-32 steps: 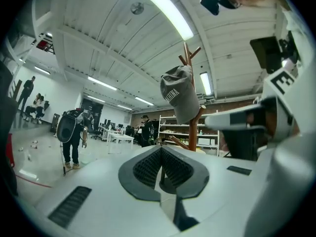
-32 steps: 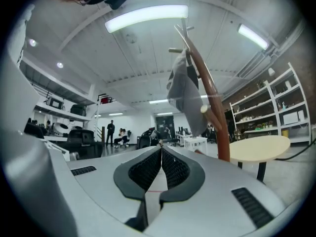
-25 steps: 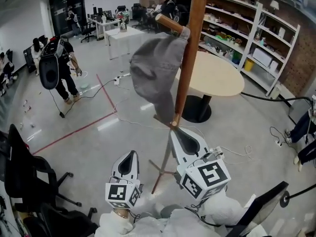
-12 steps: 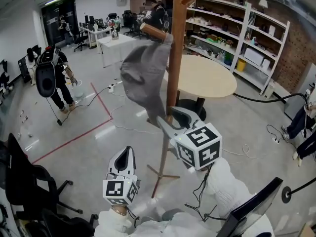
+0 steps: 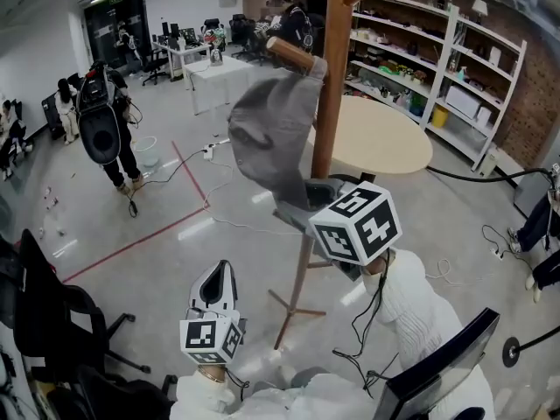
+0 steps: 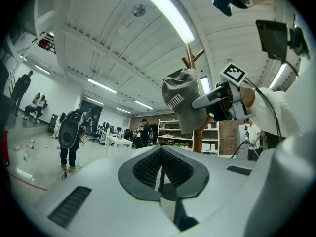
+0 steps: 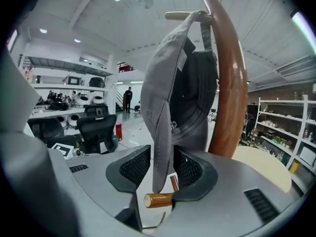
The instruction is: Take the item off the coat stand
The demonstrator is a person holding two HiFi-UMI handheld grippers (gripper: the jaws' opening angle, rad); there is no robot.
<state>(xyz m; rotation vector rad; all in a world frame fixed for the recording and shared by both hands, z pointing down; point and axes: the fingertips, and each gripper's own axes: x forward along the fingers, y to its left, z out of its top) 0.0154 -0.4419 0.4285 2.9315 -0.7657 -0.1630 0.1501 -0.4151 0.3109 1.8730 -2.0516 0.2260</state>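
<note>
A grey cap [image 5: 271, 134] hangs from a peg [image 5: 293, 52] of the wooden coat stand [image 5: 331, 86]. My right gripper [image 5: 304, 198] is raised to the cap's lower edge. In the right gripper view the cap's brim [image 7: 160, 132] hangs down between the pads of the right gripper [image 7: 160, 171]. Its jaws are opening, and the pads stand clear of the cloth. The left gripper [image 5: 221, 280] stays low at the front left, shut and empty; in its own view its jaws [image 6: 160, 169] meet, and the cap [image 6: 180, 100] shows far ahead.
A round table [image 5: 385, 138] stands right behind the stand, with white shelves [image 5: 437, 51] beyond. A person with a black backpack [image 5: 105, 129] stands at the far left. A black office chair [image 5: 52, 313] is at my left and a monitor edge [image 5: 437, 366] at my right. Cables lie on the floor.
My right gripper has risen from beside the stand's lower pole up to the cap's brim, and its jaws have gone from shut to open. The left gripper has barely moved.
</note>
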